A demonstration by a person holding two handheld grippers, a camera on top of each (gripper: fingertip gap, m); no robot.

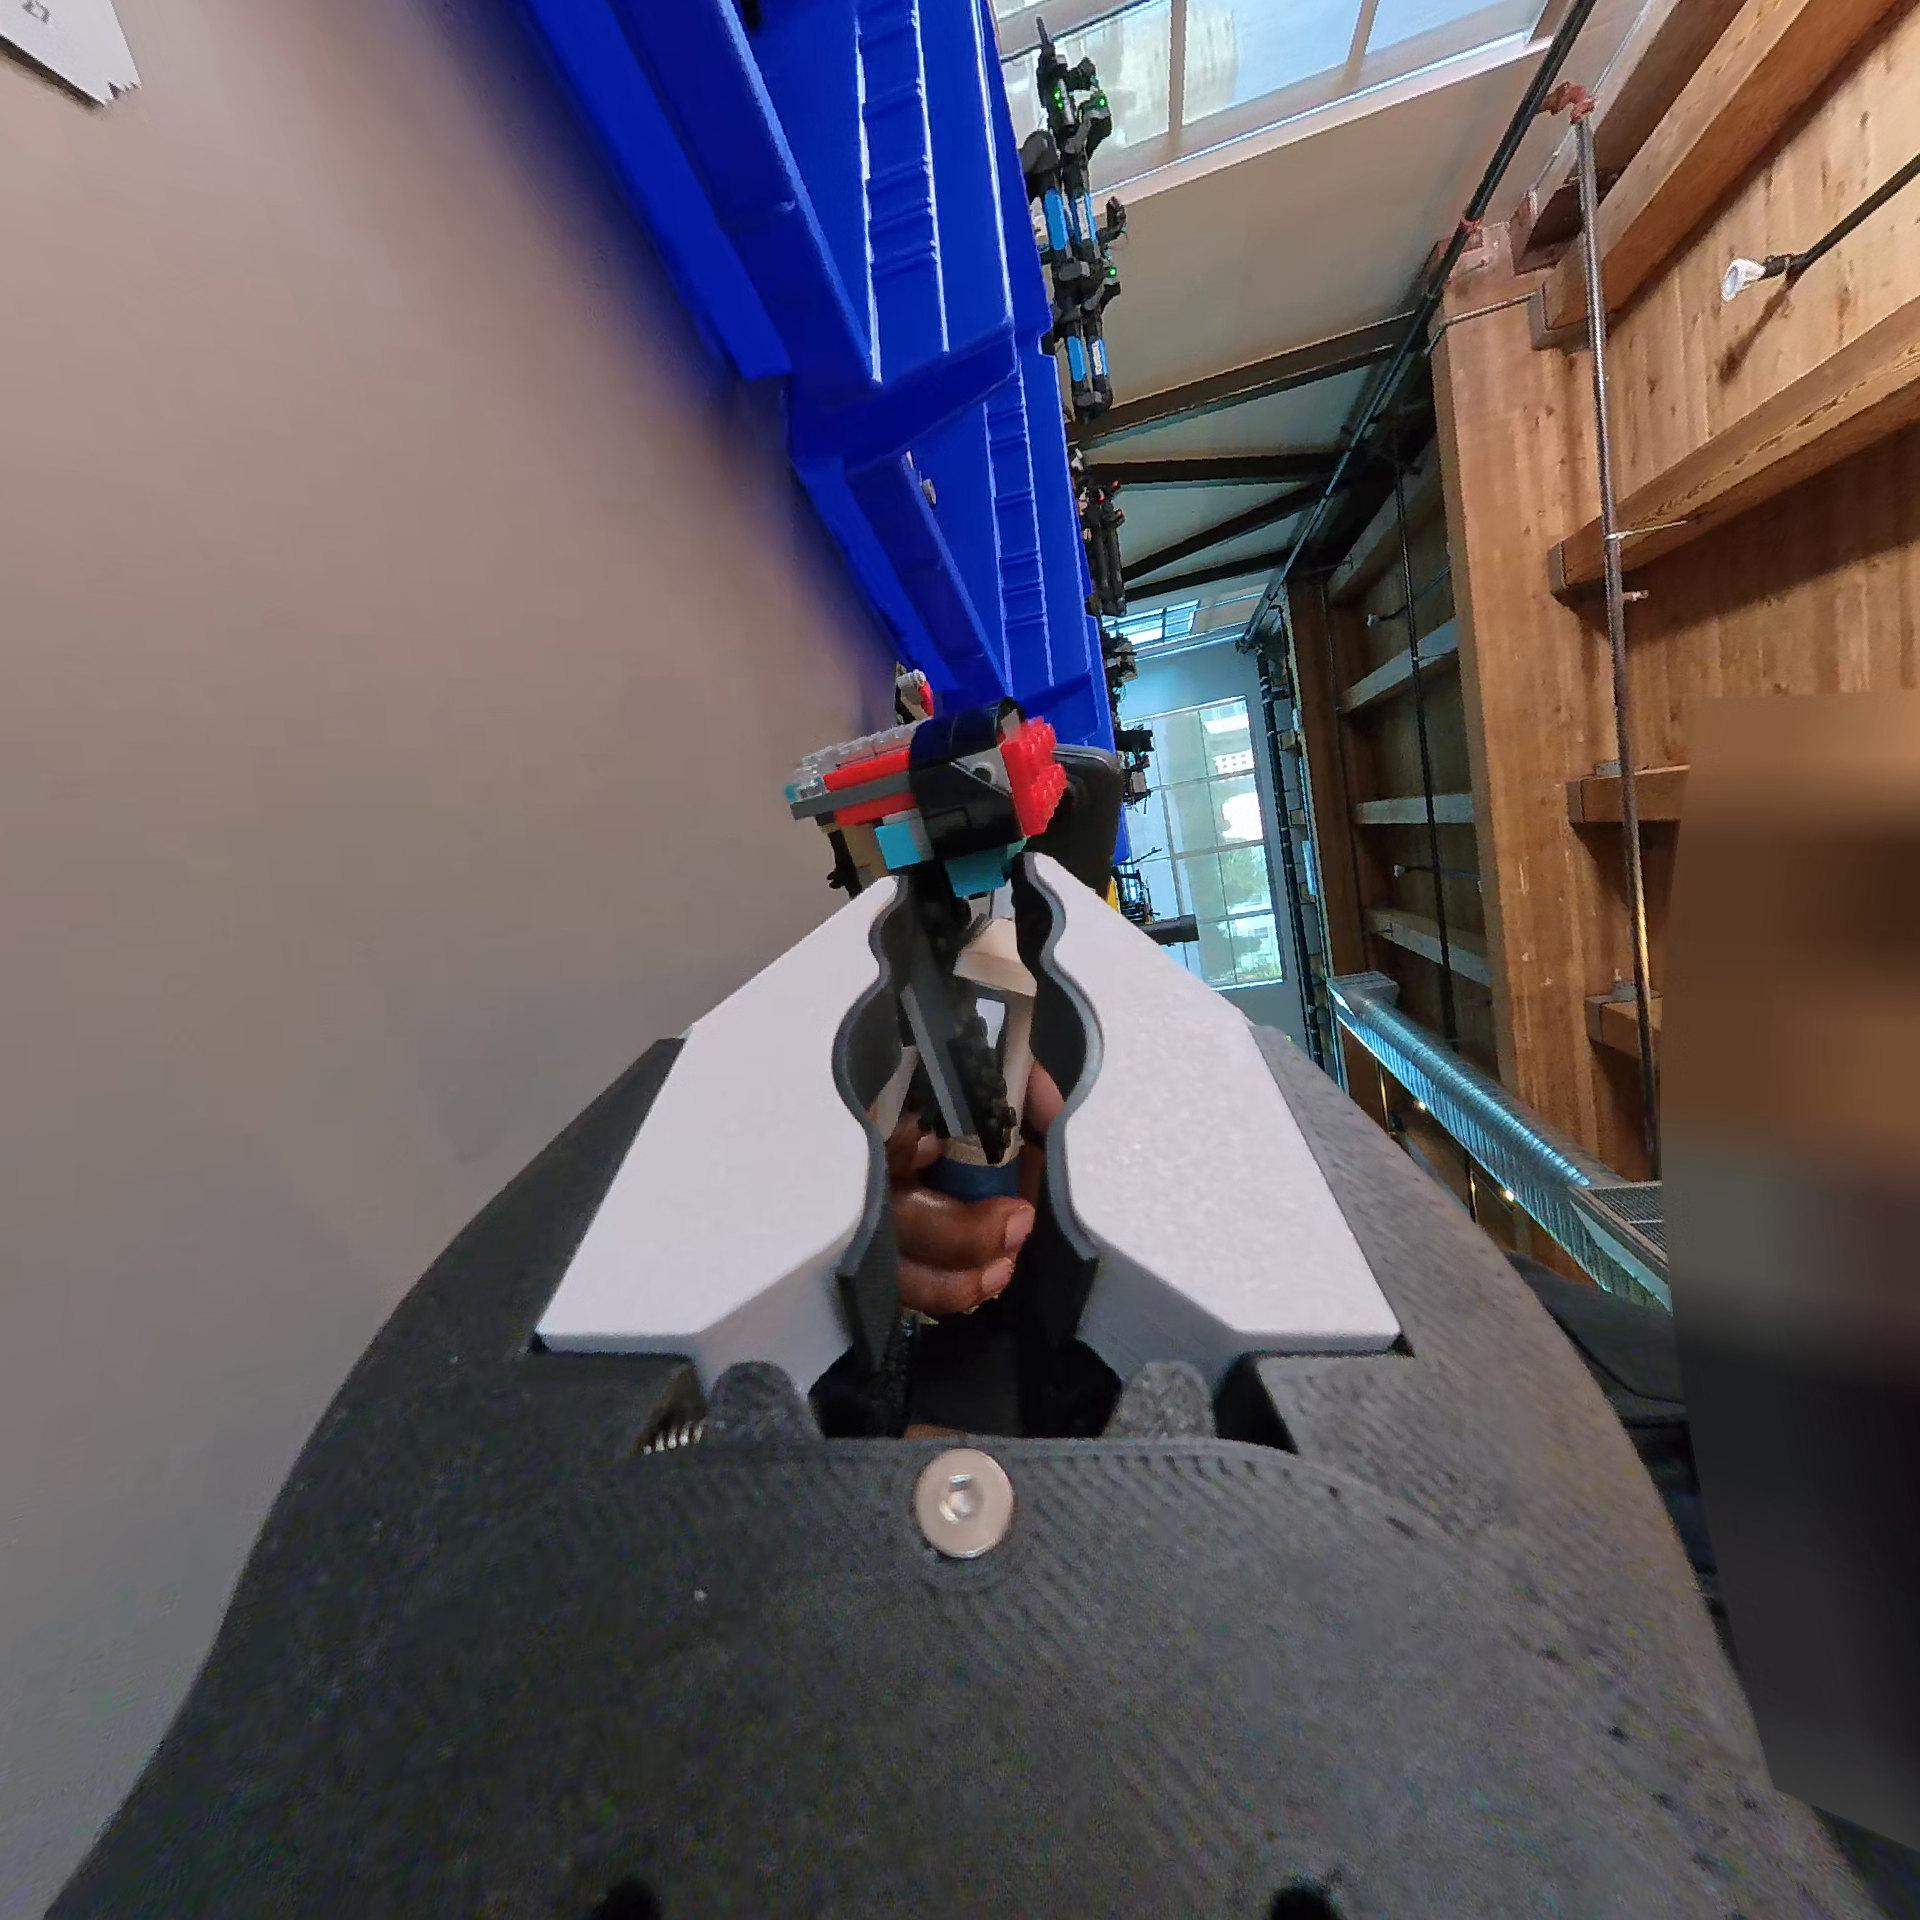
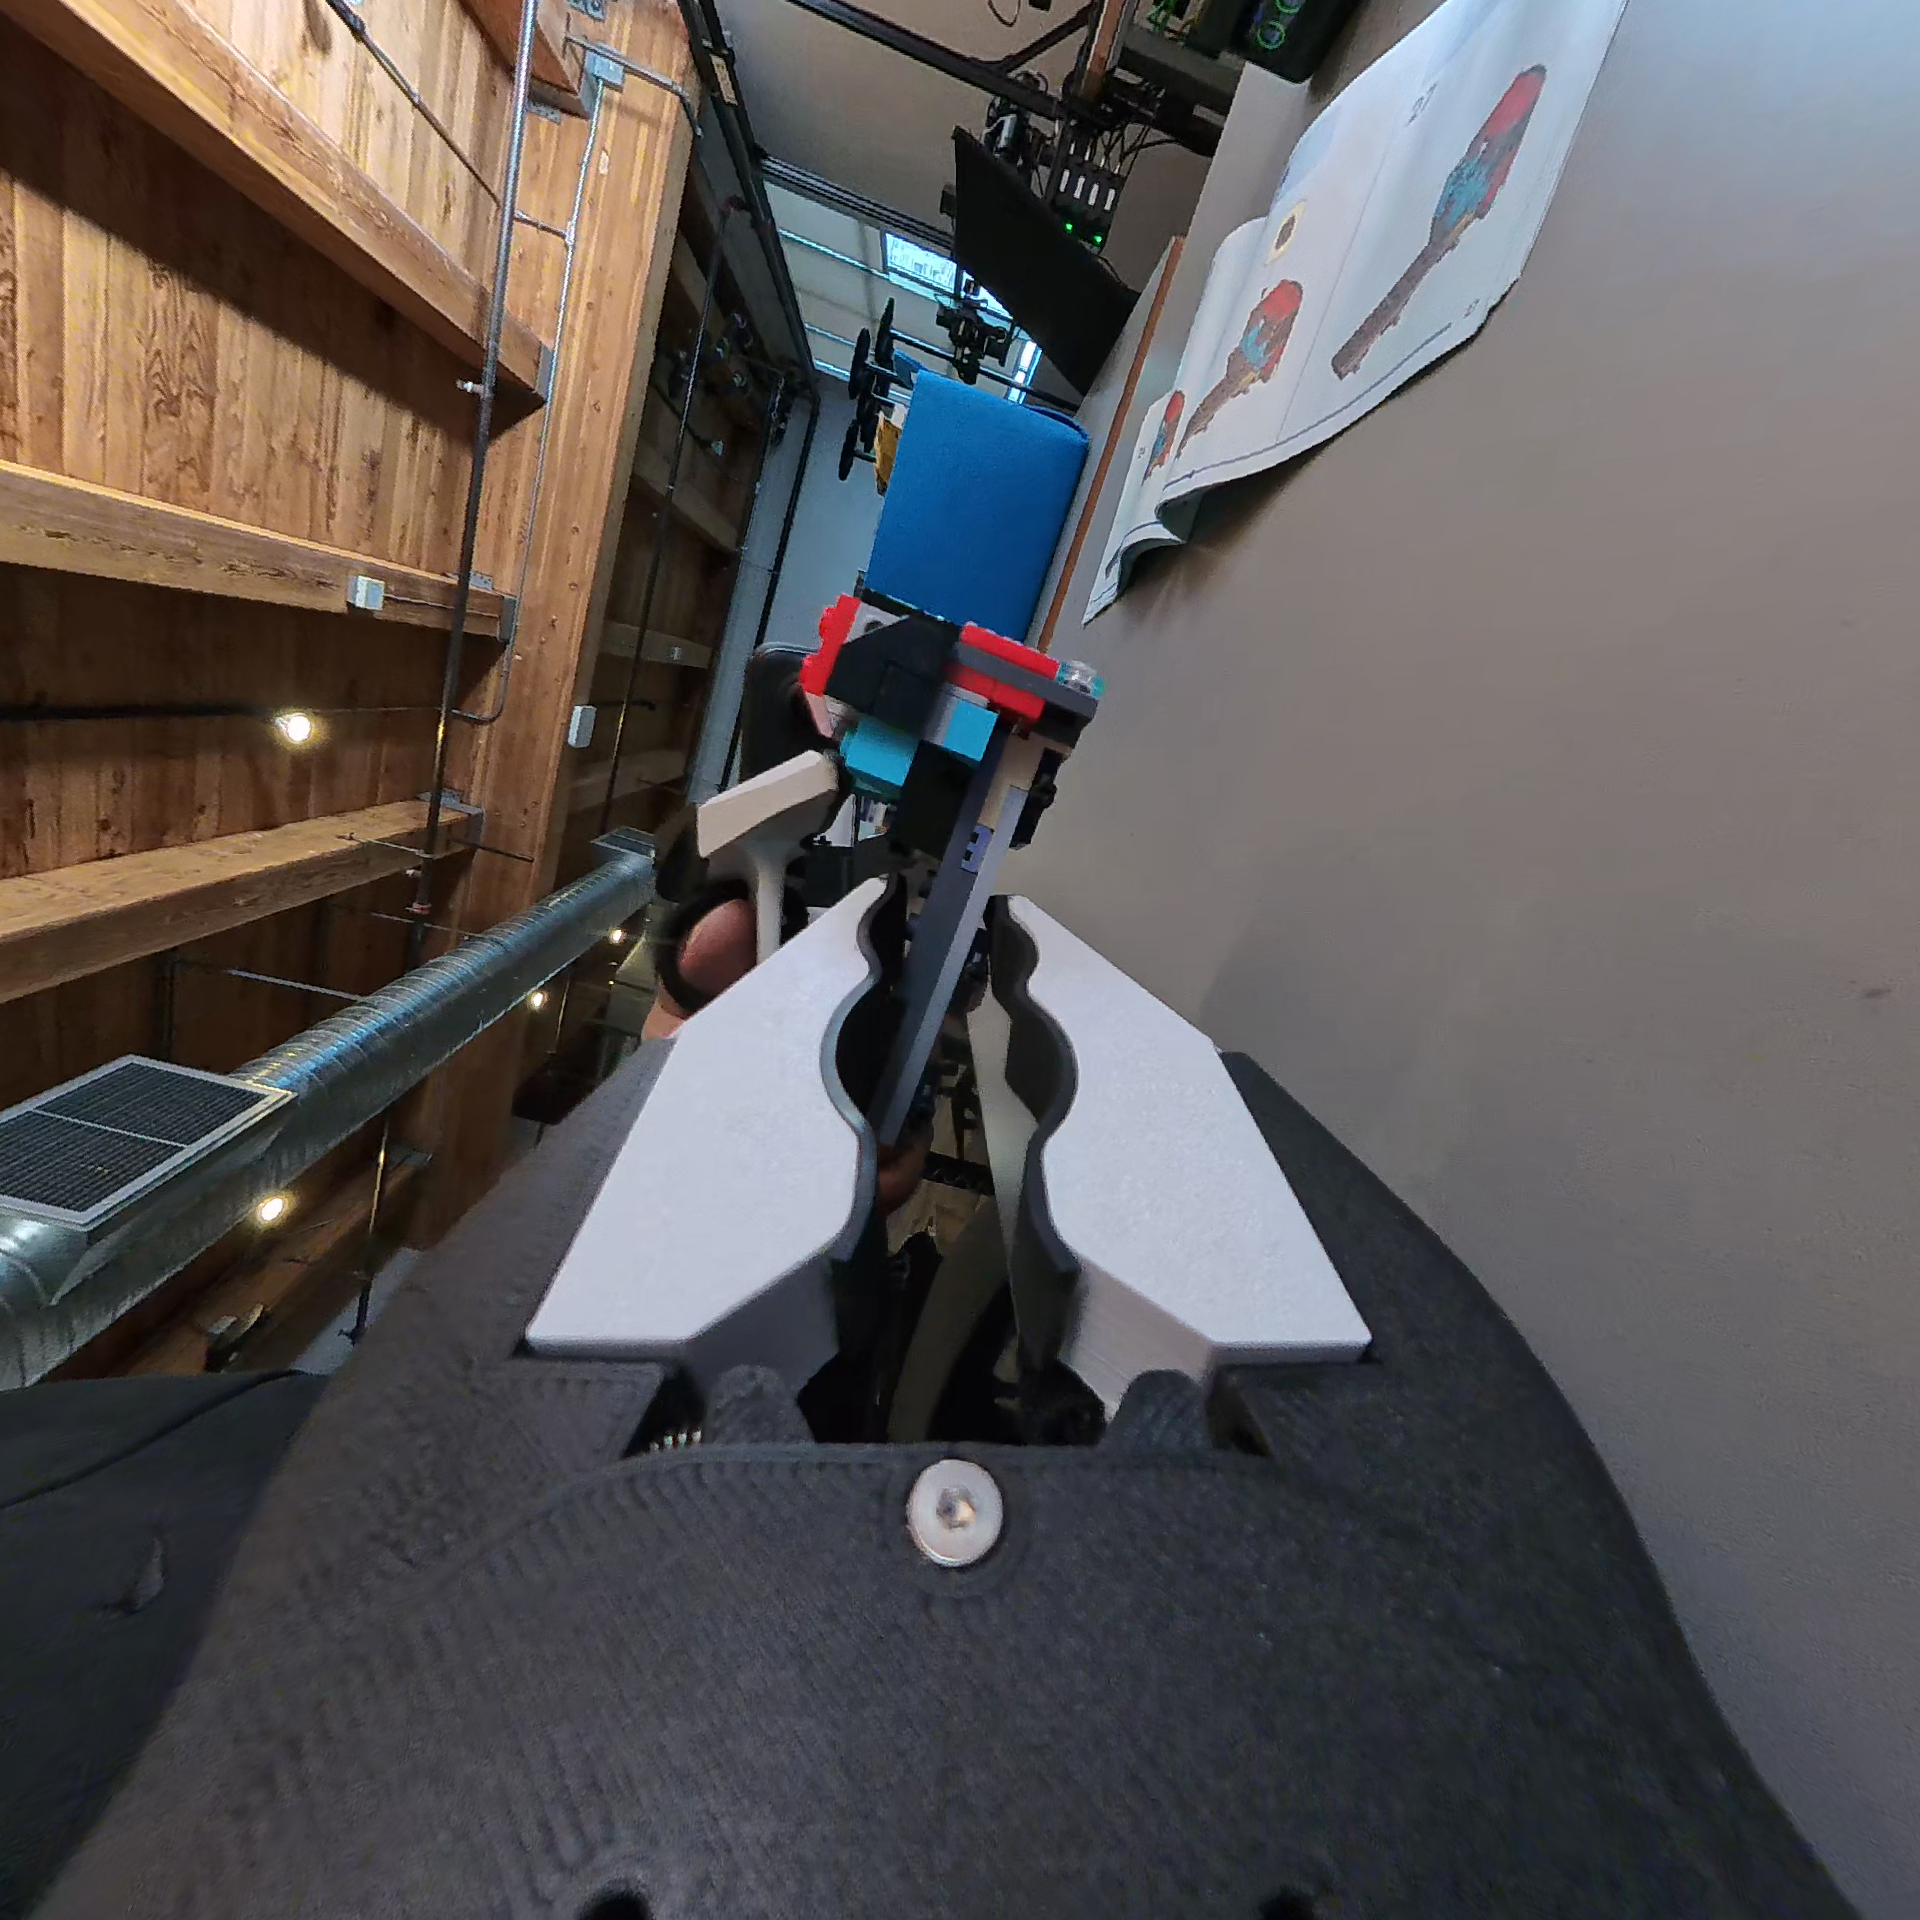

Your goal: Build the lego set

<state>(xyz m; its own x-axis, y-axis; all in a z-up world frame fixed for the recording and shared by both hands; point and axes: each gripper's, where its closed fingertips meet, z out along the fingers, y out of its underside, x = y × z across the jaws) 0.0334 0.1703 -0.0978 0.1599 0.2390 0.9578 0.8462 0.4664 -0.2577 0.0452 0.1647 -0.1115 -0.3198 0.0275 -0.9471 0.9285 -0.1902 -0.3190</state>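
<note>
The lego model (image 1: 930, 800) is held up off the grey counter (image 1: 416, 623), a red, black and teal block on a long grey stem. The left tool (image 1: 961, 883) pinches it just beneath the block. The right tool (image 2: 940, 904) is nearly closed around the stem (image 2: 935, 997). Blue bins (image 1: 914, 312) stand behind the model; an instruction booklet (image 2: 1382, 270) lies beyond it.

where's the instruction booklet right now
The instruction booklet shows only in the right wrist view, upper right, lying open on the grey table, past the lego model and beside the blue block.
</note>
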